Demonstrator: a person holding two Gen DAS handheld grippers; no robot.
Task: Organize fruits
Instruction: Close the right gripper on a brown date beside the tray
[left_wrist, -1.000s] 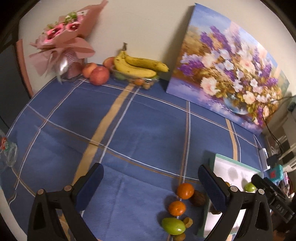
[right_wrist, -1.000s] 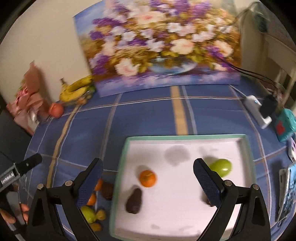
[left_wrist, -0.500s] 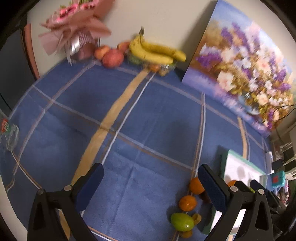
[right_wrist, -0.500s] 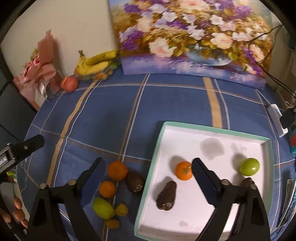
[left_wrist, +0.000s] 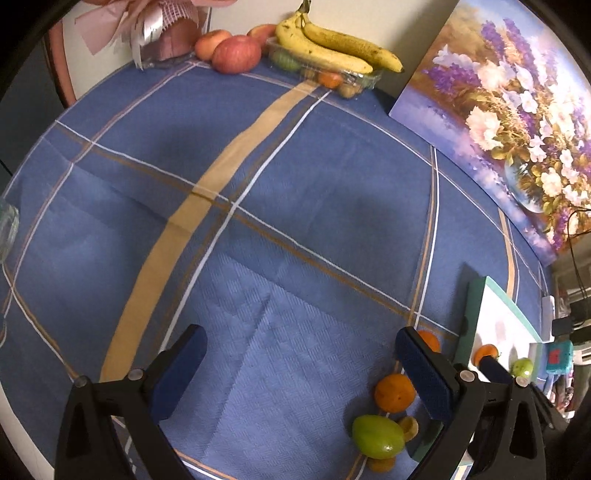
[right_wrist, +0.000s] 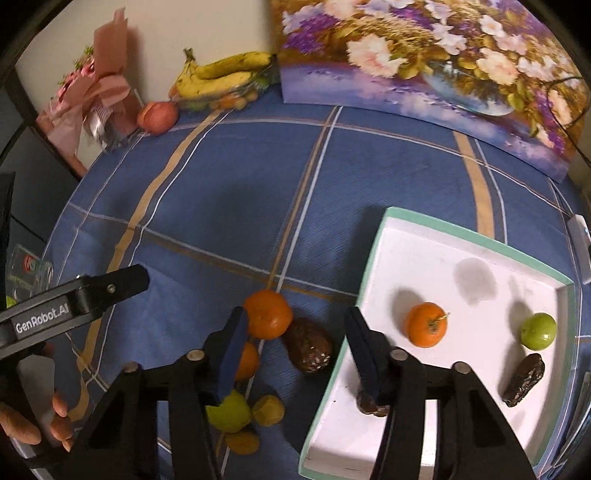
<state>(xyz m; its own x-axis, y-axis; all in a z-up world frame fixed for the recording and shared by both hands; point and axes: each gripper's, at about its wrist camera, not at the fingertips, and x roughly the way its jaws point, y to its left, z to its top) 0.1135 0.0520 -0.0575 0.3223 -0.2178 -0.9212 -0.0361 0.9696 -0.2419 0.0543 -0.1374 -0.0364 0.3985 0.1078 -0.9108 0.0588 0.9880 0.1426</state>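
Right wrist: my left gripper (right_wrist: 110, 286) at table's left edge, jaws wide, empty. Loose fruit pile (right_wrist: 266, 314) near front edge. My right gripper (right_wrist: 295, 325) closing, nothing pinched, brown fruit (right_wrist: 308, 349) between jaws. White tray (right_wrist: 476, 230) front right corner, holds more fruit.

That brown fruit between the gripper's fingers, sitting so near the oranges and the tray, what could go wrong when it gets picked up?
The right gripper is closing with the brown fruit between its fingers but not yet pinched. One finger sits against the big orange, so it might nudge it and roll it away. The other finger hangs over the tray's rim and could catch it. The fruit looks soft, so a hard squeeze may bruise it.
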